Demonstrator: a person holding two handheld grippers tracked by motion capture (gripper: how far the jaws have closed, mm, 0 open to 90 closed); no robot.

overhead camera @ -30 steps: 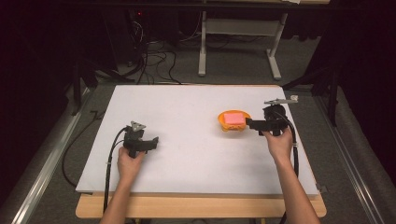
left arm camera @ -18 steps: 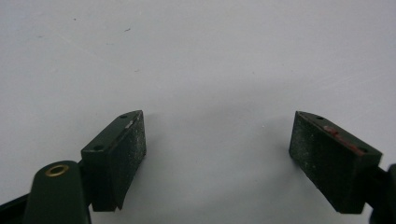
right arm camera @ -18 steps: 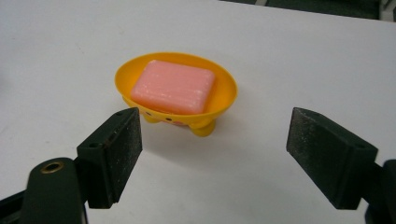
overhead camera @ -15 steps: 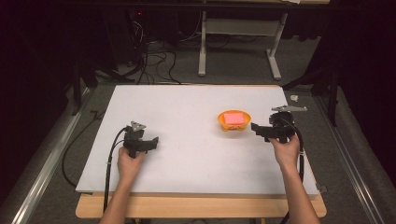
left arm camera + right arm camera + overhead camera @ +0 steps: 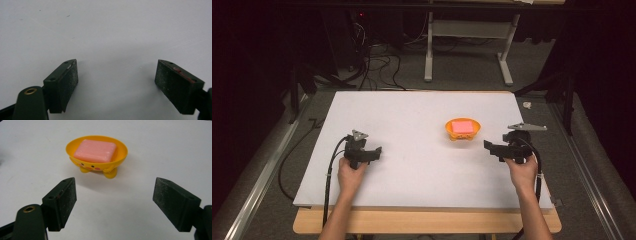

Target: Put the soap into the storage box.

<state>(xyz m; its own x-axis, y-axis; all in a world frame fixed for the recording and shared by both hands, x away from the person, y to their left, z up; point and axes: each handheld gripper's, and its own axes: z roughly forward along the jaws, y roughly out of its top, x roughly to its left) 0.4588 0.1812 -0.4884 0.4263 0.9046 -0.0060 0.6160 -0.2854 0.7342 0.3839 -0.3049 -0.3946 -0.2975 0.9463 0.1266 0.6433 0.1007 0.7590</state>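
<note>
Two claws, both with jaws spread wide and holding nothing. The right claw (image 5: 113, 205) faces the orange soap dish (image 5: 96, 155) from near, with bare white surface (image 5: 160, 150) between them; a pink bar of soap (image 5: 95, 150) lies flat in the dish, which stands upright on its small feet. Seen from the high view, the right claw (image 5: 492, 148) sits to the right of the dish (image 5: 462, 128), apart from it. The left claw (image 5: 376, 152) rests low over bare surface, well away from the dish. The step in hand looks like an approach with no grasp yet made. Next, the right claw would need to advance and centre its jaws around the soap or the dish rim before closing.
</note>
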